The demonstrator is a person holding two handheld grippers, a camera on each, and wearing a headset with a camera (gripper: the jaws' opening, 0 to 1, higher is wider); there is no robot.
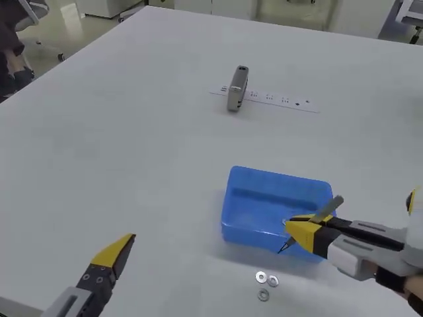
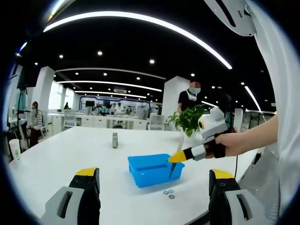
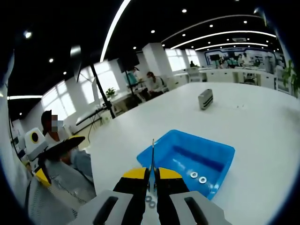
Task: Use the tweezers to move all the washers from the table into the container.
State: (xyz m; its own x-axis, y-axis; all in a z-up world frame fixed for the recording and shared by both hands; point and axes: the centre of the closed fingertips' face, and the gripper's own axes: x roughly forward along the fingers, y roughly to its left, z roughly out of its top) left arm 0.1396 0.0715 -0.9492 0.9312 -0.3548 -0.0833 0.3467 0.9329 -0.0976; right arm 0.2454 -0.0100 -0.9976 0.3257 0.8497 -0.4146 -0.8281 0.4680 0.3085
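On the left, the left gripper (image 2: 153,171) hangs low over the white table (image 1: 132,132) with its jaws spread wide apart and nothing between them. Further back, past the middle of the table, a grey adapter (image 1: 238,88) stands plugged into a flat white power strip (image 1: 284,100).

Right of centre sits the blue container (image 1: 239,230), a shallow open tray. In the right gripper view two washers (image 3: 193,175) lie side by side on its floor, toward the near right corner. Just in front of the container, on the bare table, three washers (image 1: 262,277) lie in a small cluster, close to each other and apart from the tray's front wall.

On the right, the right gripper (image 3: 152,172) has its jaws squeezed tight on the tweezers (image 3: 152,157), which stick out ahead of the yellow tips. From the head view the tweezers' points sit at the container's near right edge. I cannot tell whether they pinch a washer.
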